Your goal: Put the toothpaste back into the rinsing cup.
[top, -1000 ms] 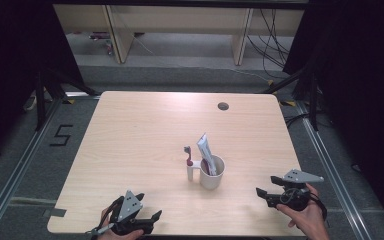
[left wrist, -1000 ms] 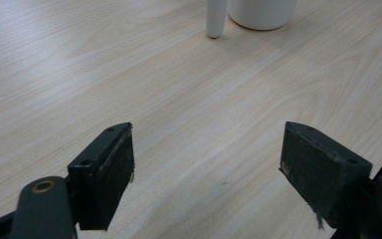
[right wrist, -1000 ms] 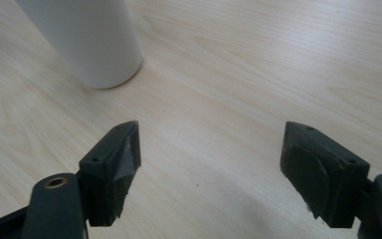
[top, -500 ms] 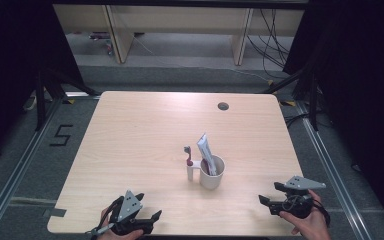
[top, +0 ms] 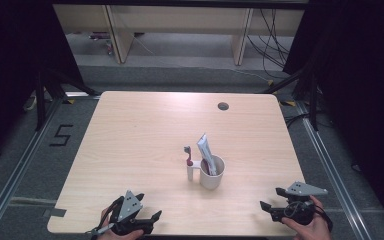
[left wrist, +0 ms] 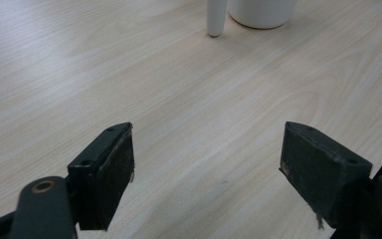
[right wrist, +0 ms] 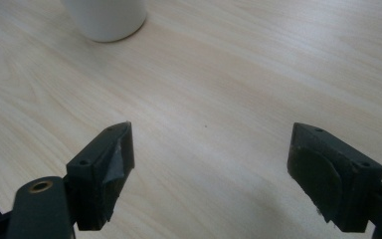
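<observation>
**A:** What does the overhead camera show?

**B:** A pale wooden table [top: 145,130] with a white cup [top: 212,172] standing near its middle. A toothbrush [top: 188,159] and a toothpaste tube [top: 204,148] stand upright in the cup, leaning slightly. A short white handle-like piece touches the cup's left side.

**A:** Where are the tools?

**B:** Both sit low at the near edge. The left gripper [top: 147,220] is at the near left, jaws spread wide with nothing between them. The right gripper [top: 272,200] is at the near right, and its jaws have just been opening; they stand wide with only bare wood between them. Both are well apart from the cup.

**A:** Which step does this look like?

**B:** Judging by the layout, either a rest after setting items in the cup or the start of a reach toward it. Nothing is held.

**A:** What would the next move call for?

**B:** Probably a forward reach to the cup, approaching the toothbrush or tube from above, since both are thin and could tip.

**A:** Is there room?

**B:** Plenty. The wood around the cup is bare on every side. The hands hover right at the near edge, and a small round hole [top: 223,106] lies near the far edge.
</observation>
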`<state>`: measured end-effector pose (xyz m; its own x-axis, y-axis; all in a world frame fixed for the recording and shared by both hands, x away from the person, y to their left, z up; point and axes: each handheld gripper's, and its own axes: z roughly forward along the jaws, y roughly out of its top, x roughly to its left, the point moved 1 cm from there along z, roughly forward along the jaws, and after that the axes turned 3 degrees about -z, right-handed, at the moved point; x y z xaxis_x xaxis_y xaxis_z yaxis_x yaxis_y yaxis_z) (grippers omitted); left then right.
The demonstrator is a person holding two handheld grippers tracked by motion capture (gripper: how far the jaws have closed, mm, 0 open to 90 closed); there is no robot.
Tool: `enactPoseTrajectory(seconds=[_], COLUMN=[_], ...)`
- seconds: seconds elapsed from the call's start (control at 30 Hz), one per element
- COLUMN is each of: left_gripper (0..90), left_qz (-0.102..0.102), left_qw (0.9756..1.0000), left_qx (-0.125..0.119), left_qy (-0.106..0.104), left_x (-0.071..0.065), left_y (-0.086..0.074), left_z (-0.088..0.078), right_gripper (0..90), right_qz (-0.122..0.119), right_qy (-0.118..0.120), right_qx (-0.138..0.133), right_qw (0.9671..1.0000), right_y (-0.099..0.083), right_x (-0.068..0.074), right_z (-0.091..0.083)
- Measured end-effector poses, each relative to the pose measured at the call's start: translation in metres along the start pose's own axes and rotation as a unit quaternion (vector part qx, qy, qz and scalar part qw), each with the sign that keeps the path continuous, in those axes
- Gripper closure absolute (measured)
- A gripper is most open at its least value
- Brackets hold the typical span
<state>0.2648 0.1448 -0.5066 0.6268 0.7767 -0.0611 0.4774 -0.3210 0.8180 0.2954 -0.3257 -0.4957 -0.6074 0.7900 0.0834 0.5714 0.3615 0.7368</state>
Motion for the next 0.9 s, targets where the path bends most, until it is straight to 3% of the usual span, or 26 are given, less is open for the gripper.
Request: enactPoseTrajectory(seconds=[0.03, 0.07, 0.13, 0.2, 0.23, 0.37, 0.43, 0.47, 0.53, 0.9], left_gripper=[21.1, 21.0, 21.1, 21.0, 21.0, 21.1, 21.0, 21.0, 21.0, 21.0], left_qz=[0.0, 0.001, 0.0, 0.001, 0.001, 0.005, 0.005, 0.006, 0.008, 0.007], left_qw=[1.0, 1.0, 1.0, 1.0, 1.0, 1.0, 1.0, 1.0, 0.9999, 0.9999], left_qx=[0.0, 0.0, 0.0, 0.002, 0.001, 0.005, 0.006, 0.006, 0.008, 0.007], left_qy=[0.0, 0.0, 0.0, 0.0, 0.0, 0.001, 0.0, 0.0, 0.004, -0.001], left_x=[0.0, 0.0, 0.0, 0.0, 0.0, 0.001, 0.001, 0.001, 0.001, 0.001], left_y=[0.0, 0.0, 0.0, 0.0, 0.0, 0.0, 0.0, 0.0, 0.0, 0.0], left_z=[0.0, 0.0, 0.0, 0.0, 0.0, 0.0, 0.0, 0.0, 0.0, 0.001], right_gripper=[19.4, 19.3, 19.3, 18.8, 18.3, 18.1, 17.9, 17.6, 17.1, 17.0], right_qz=[-0.01, 0.006, -0.015, -0.003, -0.018, -0.005, -0.021, -0.003, -0.02, -0.007], right_qy=[0.001, 0.0, -0.002, 0.004, 0.001, 0.004, 0.002, 0.006, 0.001, 0.005], right_qx=[-0.001, 0.009, 0.006, 0.012, 0.014, 0.019, 0.018, 0.023, 0.015, 0.023], right_qw=[1.0, 0.9999, 0.9999, 0.9999, 0.9997, 0.9998, 0.9996, 0.9997, 0.9997, 0.9997], right_y=[-0.001, -0.002, -0.003, -0.005, -0.005, -0.008, -0.009, -0.01, -0.011, -0.012], right_x=[-0.001, 0.002, 0.001, 0.005, 0.003, 0.006, 0.004, 0.007, 0.005, 0.007], right_z=[0.001, -0.001, 0.0, 0.0, -0.001, -0.002, -0.004, -0.004, -0.004, -0.005])
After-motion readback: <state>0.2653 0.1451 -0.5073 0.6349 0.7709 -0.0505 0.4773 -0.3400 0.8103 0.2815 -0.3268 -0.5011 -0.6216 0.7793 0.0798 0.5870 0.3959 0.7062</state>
